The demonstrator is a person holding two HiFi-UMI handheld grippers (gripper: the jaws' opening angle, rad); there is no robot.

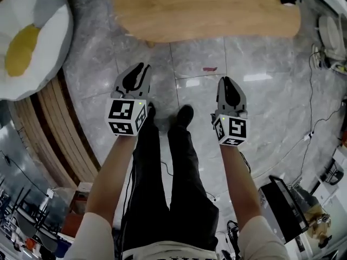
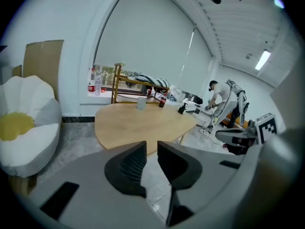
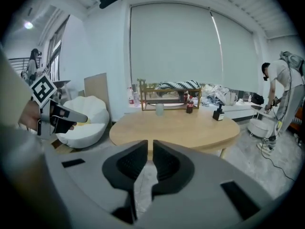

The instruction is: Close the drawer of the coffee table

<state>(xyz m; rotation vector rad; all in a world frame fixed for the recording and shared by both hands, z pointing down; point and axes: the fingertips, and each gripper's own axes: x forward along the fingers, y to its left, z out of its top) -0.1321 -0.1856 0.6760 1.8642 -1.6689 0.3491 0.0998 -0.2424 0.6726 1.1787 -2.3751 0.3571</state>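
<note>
Nearest: standing legs on grey tiled floor, both claws held out ahead, well apart from each other.

Open tiles between claws and bench. At right, a cable trailing across the floor. At left, slatted wooden steps and a white beanbag with yellow centre.

Bench: oval wooden top, lying beyond both claws and clear of them. Drawer not discernible in any view.

On far part of bench top:
- pale cup, contents unreadable
- dark bottle with red label
- black pump bottle toward right edge

Left claw: slightly spread, narrow gap, nothing between. Right claw: almost pressed together, thin slit only, nothing held.

Farther right, second person bending over.
</note>
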